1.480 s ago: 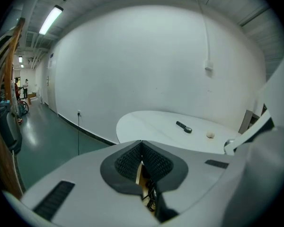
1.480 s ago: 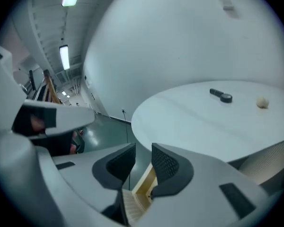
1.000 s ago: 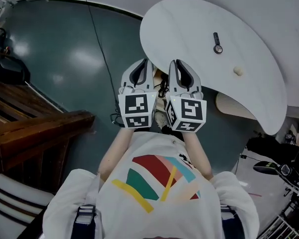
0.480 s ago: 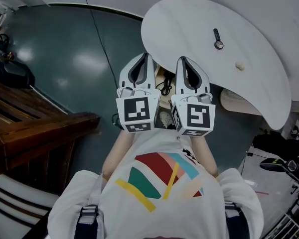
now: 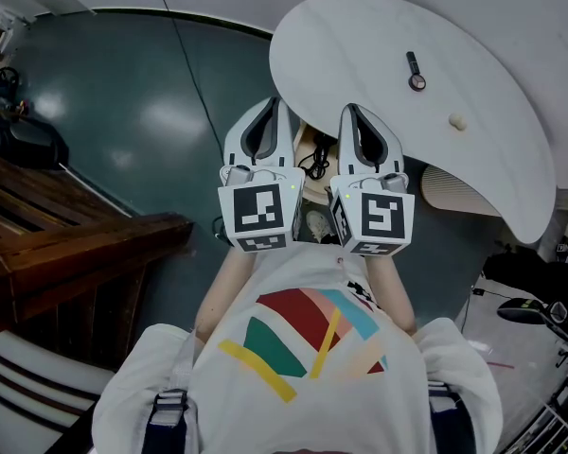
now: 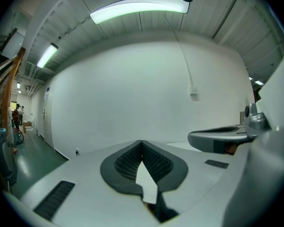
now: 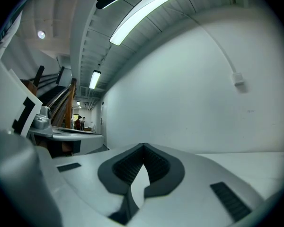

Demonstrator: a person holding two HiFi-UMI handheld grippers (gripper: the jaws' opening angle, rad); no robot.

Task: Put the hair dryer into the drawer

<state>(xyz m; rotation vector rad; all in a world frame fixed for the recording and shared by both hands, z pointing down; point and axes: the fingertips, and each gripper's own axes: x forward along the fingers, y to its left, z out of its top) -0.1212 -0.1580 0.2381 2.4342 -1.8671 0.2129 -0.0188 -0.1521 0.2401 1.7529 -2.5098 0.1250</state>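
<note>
- Floor (image 5: 123, 93): dark teal and glossy, the largest surface here. A thin black cable (image 5: 185, 64) runs across it.
- Table (image 5: 360, 45): white with a curved outline, at the upper right of the head view.
- Wooden structure (image 5: 76, 244): brown boards along the left edge.
- Person: stands over the floor in a white printed shirt (image 5: 303, 367), forearms raised in front of the chest.
- Left gripper (image 5: 273, 104): held just beside the right gripper (image 5: 348, 108), the two parallel and not touching. Both point away from the body towards the table edge, marker cubes facing the head camera.
- Left gripper, jaws: closed. In its own view the ribbed pads (image 6: 128, 162) meet at the tip with nothing between them. A white wall lies ahead.
- Right gripper, jaws: closed likewise, pads (image 7: 158, 167) tip to tip and gripping nothing. It faces the same white wall.
- Pale object (image 5: 308, 149): carries a looped black cord and lies low in the gap between the two grippers, near the table edge, touched by neither. It is mostly hidden, so I cannot tell whether it is the hair dryer, nor its long axis or heading.
- Ribbed beige item (image 5: 454, 195): under the table's near edge.
- Dark ringed piece (image 5: 414, 72): small, on the tabletop.
- Cream lump (image 5: 457, 121): smaller, on the tabletop near the ringed piece.
</note>
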